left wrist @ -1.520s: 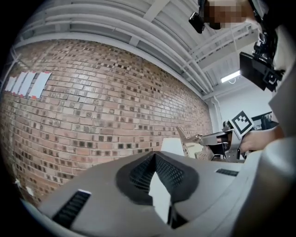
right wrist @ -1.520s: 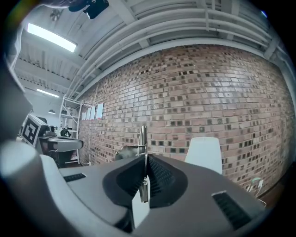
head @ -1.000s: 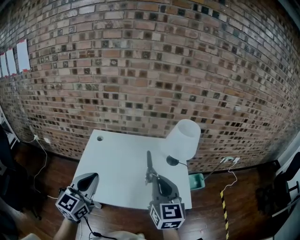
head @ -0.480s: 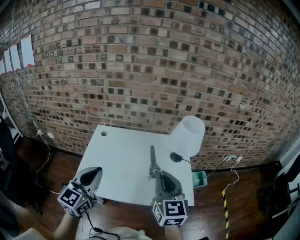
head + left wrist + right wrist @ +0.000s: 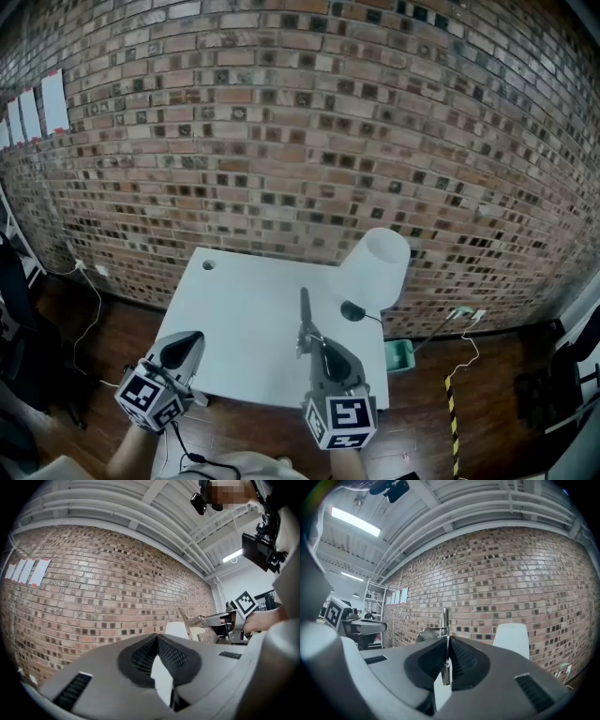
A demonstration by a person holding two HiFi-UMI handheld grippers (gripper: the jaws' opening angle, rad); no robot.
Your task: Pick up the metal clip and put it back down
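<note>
The right gripper [image 5: 310,343] is shut tight on the clip [image 5: 304,315]. The clip is thin and shiny. It sticks out of the jaws, over the white table [image 5: 234,323], and points at the brick wall [image 5: 281,141]. In the right gripper view the clip [image 5: 445,620] stands like a thin strip squeezed between the two dark pads. Its back end is hidden in the jaws.

The left gripper [image 5: 192,336] is at the table's near left edge, well apart from the clip. Its jaws are together and hold nothing.

A white lamp [image 5: 377,267] stands at the far right corner of the table. Its dark foot [image 5: 352,312] peeks out below the shade, just beside the clip's tip. A small round hole [image 5: 208,264] is in the far left corner. Nothing lies on the table under the clip.

On the floor to the right are a green bin [image 5: 397,355] and a yellow and black strip [image 5: 451,412]. White papers [image 5: 54,101] hang on the wall at the left.

The person's hands are mostly cut off at the bottom edge.
</note>
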